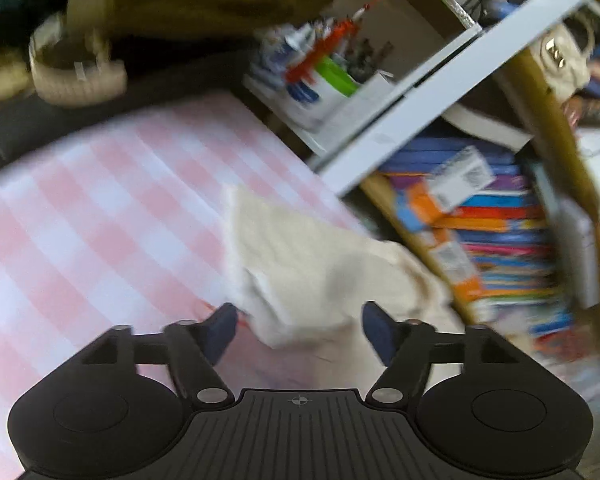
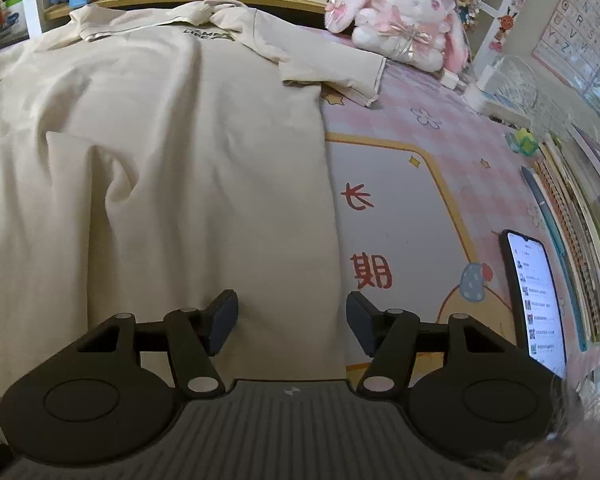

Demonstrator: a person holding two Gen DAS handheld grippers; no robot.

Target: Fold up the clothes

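Observation:
A cream short-sleeved shirt (image 2: pixel 160 152) lies spread on the pink checked table mat (image 2: pixel 460 152), collar at the far side, one sleeve (image 2: pixel 340 72) stretched right. My right gripper (image 2: pixel 291 322) is open and empty above the shirt's lower right edge. In the blurred left wrist view, my left gripper (image 1: pixel 300 332) is open, with a bunched part of the cream shirt (image 1: pixel 312 264) lying between and beyond its fingers. The jaws do not close on it.
A pink plush rabbit (image 2: pixel 404 16) sits at the far right. A lit phone (image 2: pixel 536 296), books (image 2: pixel 580 240) and a glass bowl (image 2: pixel 512 80) line the right edge. Bookshelves with books (image 1: pixel 492 236) and a pen box (image 1: pixel 324 76) stand past the mat (image 1: pixel 100 208).

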